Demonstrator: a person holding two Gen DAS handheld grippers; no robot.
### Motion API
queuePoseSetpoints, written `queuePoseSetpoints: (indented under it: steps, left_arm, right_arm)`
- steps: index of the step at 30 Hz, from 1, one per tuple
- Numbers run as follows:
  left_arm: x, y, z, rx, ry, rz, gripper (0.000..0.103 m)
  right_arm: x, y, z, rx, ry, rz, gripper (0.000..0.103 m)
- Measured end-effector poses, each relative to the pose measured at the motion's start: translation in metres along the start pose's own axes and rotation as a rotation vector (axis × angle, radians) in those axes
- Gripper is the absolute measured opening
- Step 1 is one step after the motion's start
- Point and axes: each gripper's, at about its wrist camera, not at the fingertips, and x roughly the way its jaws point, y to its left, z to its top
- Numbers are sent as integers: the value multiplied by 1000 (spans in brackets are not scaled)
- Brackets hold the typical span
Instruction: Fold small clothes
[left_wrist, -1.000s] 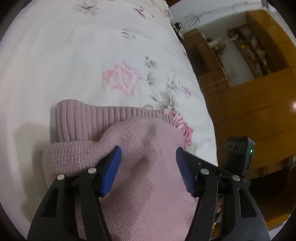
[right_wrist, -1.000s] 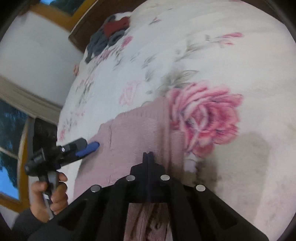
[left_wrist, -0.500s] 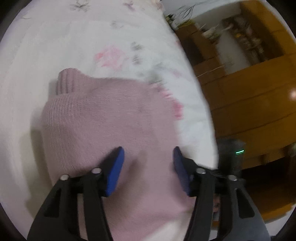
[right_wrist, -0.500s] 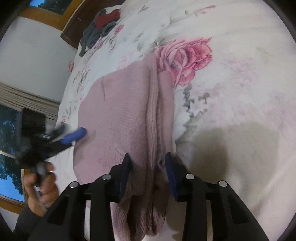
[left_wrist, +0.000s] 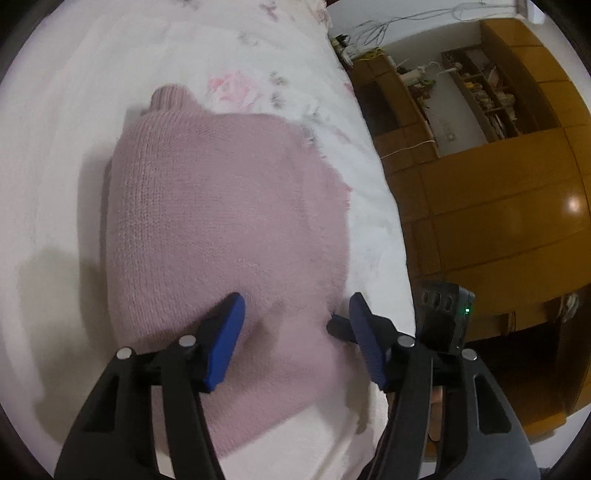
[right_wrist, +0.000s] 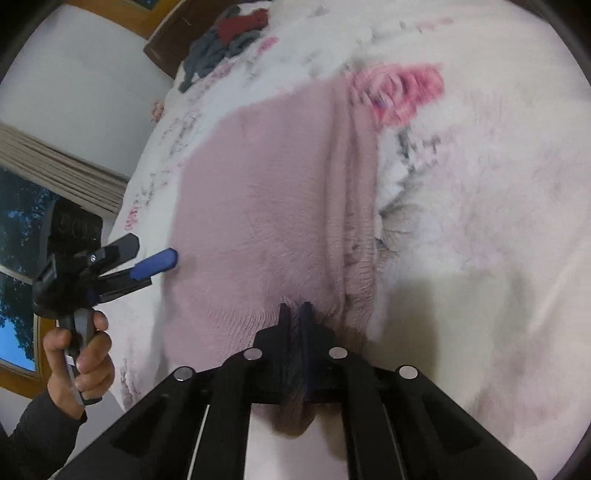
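Across the bed: white fleecy bedspread with pink rose print (left_wrist: 66, 122), fills most of both views
Main item: dusty-pink knitted sweater (left_wrist: 221, 221) lying flat on the bedspread, already folded in on itself, ribbed cuff or collar poking out at the far end; ribbed edges stacked along its right side in the right wrist view (right_wrist: 354, 206)
Background stuff: orange wooden cabinets (left_wrist: 498, 206) beside the bed, heap of dark grey and red clothes (right_wrist: 225, 40) way off by the headboard, well apart from the sweater
Left gripper (left_wrist: 295, 314): spread wide, blue pads hovering over the near edge of the knit, grasping nothing
Right gripper (right_wrist: 295, 310): clenched, bit of pink knit pinched between its pads at the sweater's near edge
Step, my guess: mid-fold, one corner secured
Next: probably left needs to clamp its side of the near edge so both lift together, otherwise the fold goes wonky
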Motion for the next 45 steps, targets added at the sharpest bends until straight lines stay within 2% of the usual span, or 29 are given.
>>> queuePoseSetpoints:
  steps: [3,5,7,8,10,12,13,14,16,17,19,20,21,22,23,24,26,27,32,34,40,45]
  left_arm:
    - [4,-12,-19,43,30,-17,59]
    - [20,-5,-29,38,74,34,59]
    - [44,9,-40,22,134,96,56]
    - [49,12,-43,22,144,114,52]
    - [44,5,-46,17,129,96,56]
    - [34,-3,-52,30,110,58,65]
    - [31,-4,-57,32,112,56,66]
    - [29,-2,-61,22,114,56,66]
    - [23,5,-73,-14,120,43,68]
    - [19,6,-75,-24,120,39,74]
    - [3,13,-84,-36,104,68,82]
    - [-11,18,-88,-38,87,74,83]
    - [-21,22,-90,-37,73,79,86]
    - [-30,29,-89,-37,55,91,87]
    - [-44,35,-86,-38,30,110,88]
    - [-52,41,-86,-44,16,116,88]
    - [-66,53,-81,-75,-16,117,88]
    - [-70,57,-79,-87,-29,112,88]
    - [-71,79,-72,-158,-85,35,88]
    - [-61,82,-71,-161,-82,16,88]
    - [-34,97,-56,-154,-45,-21,88]
    - [-4,98,-46,-126,5,-88,87]
  right_arm:
    - [-13,24,-3,-57,-30,46,10]
    - [-3,20,-7,-49,-2,31,10]
    - [18,5,-13,-42,53,-45,0]
    - [23,0,-14,-32,55,-53,0]
    - [13,-1,-17,4,25,-51,0]
    - [-1,15,-19,-15,-10,-25,5]
    - [-7,22,-23,-29,-19,-4,5]
    - [-6,28,-28,-43,-14,4,5]
    - [10,27,-30,-61,25,-64,5]
    - [20,17,-31,-51,65,-90,2]
    - [16,8,-29,12,67,-35,1]
    - [10,7,-27,30,64,-11,5]
    - [-3,6,-22,45,40,22,22]
    - [-14,4,-17,58,10,30,54]
    - [-24,-1,-12,78,-28,34,65]
    - [-36,-11,-1,119,-66,65,69]
    - [-39,-23,23,199,-77,147,72]
    - [-37,-32,37,246,-71,198,82]
    - [-10,-54,80,341,-24,300,86]
    - [17,-56,98,330,31,289,86]
    - [54,-65,115,282,124,223,86]
    - [68,-69,123,237,159,241,86]
